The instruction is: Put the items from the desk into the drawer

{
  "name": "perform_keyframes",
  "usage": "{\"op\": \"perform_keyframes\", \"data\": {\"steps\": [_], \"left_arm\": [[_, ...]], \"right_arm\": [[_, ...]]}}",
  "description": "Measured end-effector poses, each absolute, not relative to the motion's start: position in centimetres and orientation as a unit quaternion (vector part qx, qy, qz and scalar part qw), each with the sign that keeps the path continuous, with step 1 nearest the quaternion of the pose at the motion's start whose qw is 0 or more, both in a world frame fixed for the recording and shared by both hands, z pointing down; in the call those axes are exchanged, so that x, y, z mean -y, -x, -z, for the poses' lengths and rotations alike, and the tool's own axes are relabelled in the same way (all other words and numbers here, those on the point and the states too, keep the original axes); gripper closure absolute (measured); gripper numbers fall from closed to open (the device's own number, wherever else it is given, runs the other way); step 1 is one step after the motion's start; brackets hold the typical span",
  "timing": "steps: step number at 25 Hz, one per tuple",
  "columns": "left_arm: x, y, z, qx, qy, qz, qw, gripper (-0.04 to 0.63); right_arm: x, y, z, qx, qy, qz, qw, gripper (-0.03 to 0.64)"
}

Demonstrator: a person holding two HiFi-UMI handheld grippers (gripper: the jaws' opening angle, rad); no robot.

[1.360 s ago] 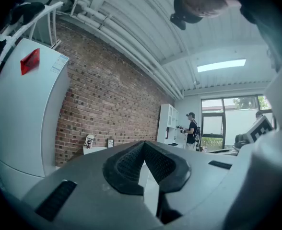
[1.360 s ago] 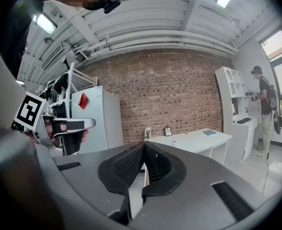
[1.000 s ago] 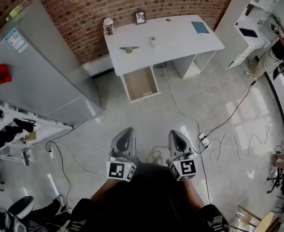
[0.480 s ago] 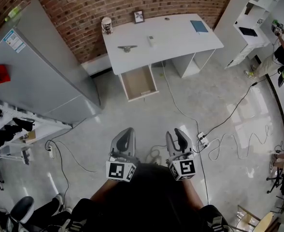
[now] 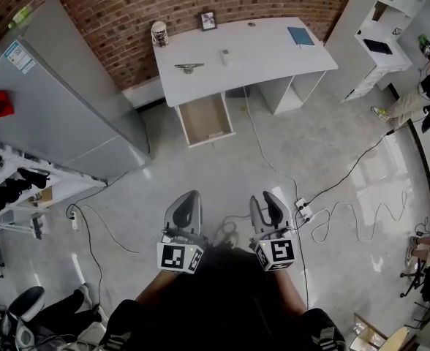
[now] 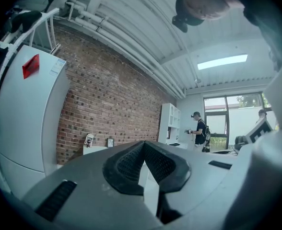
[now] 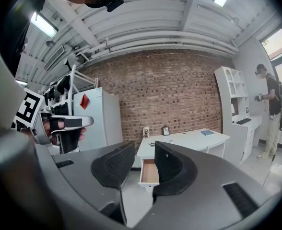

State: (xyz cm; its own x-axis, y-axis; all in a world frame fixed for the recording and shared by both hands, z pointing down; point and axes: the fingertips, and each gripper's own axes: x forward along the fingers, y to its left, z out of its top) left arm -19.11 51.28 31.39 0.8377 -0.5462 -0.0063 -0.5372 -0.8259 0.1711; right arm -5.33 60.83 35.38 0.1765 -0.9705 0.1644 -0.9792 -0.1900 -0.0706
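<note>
Left of the desk (image 5: 273, 58), fridge label (image 5: 21, 57) unreadable.

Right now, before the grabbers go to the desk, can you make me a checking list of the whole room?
Surface: white desk by the brick wall, far from both grippers.
Job's things: open drawer under the desk, looks empty; on the desk a blue book, picture frame, cup, dark tool, small white item.
Clutter: dark items on a rack at left.
Grippers: left gripper jaws together, empty; right gripper jaws apart, empty.
Cables: power strip and cords across the floor.
Surroundings: grey fridge, white shelf unit, a person at right.
</note>
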Motion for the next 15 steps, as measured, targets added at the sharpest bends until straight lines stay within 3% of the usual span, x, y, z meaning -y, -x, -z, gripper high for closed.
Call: {"op": "perform_keyframes", "data": {"steps": [15], "left_arm": [[-52.5, 18.3, -32.4, 0.31, -0.947, 0.01, 0.086, 0.594]], "right_arm": [[-60.5, 3.8, -37.4, 0.659, -0.744, -0.108, 0.026, 0.5]]}}
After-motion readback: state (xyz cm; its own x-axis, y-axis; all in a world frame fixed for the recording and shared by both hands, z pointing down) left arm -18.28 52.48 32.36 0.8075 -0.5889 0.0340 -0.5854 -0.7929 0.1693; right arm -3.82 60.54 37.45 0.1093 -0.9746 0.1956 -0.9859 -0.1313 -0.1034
